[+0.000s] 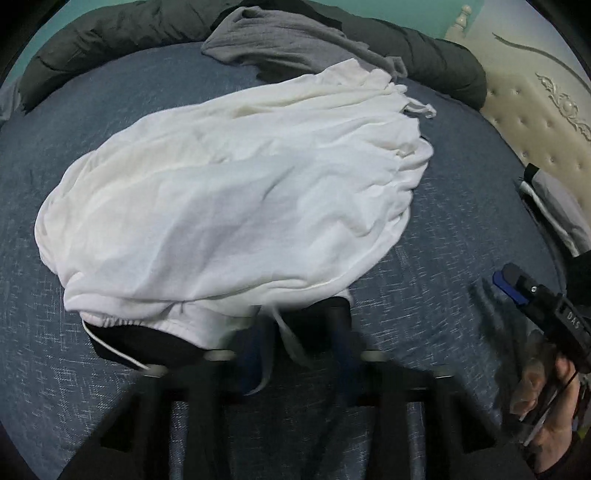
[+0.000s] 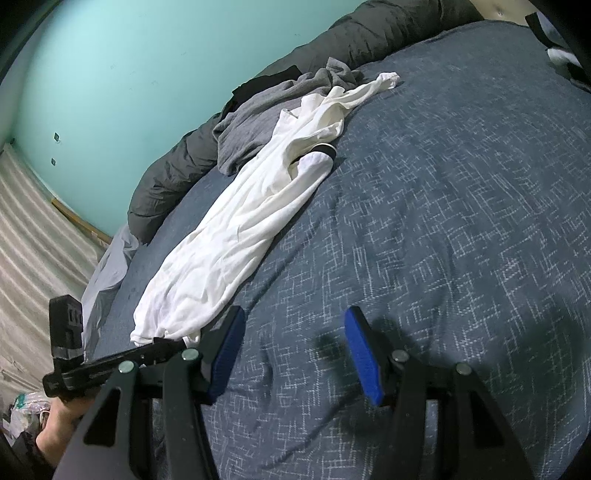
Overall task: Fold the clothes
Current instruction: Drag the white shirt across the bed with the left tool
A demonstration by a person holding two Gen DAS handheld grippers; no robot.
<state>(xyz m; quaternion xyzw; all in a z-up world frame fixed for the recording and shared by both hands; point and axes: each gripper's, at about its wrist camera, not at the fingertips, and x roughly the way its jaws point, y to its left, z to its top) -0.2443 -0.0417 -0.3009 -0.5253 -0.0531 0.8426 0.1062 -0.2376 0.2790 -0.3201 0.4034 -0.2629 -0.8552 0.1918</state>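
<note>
While left tool [image 1: 280,332] pinches hem | white garment [image 1: 229,192] lies beyond

The left wrist camera sits behind the left tool [image 1: 295,332] and looks steeply down and forward across the bed [image 1: 110,103], close to the near hem of the white garment [image 1: 229,177], which fills the centre of its view. The right wrist camera sits behind the right tool [image 2: 295,354] and faces forward at a shallower angle, low over the bed, toward the teal wall [image 2: 129,74]. Both views share the white garment, the grey garment [image 1: 288,40] beyond it, and the dark duvet [image 1: 110,33]. Each view shows the other tool at its edge.
</note>
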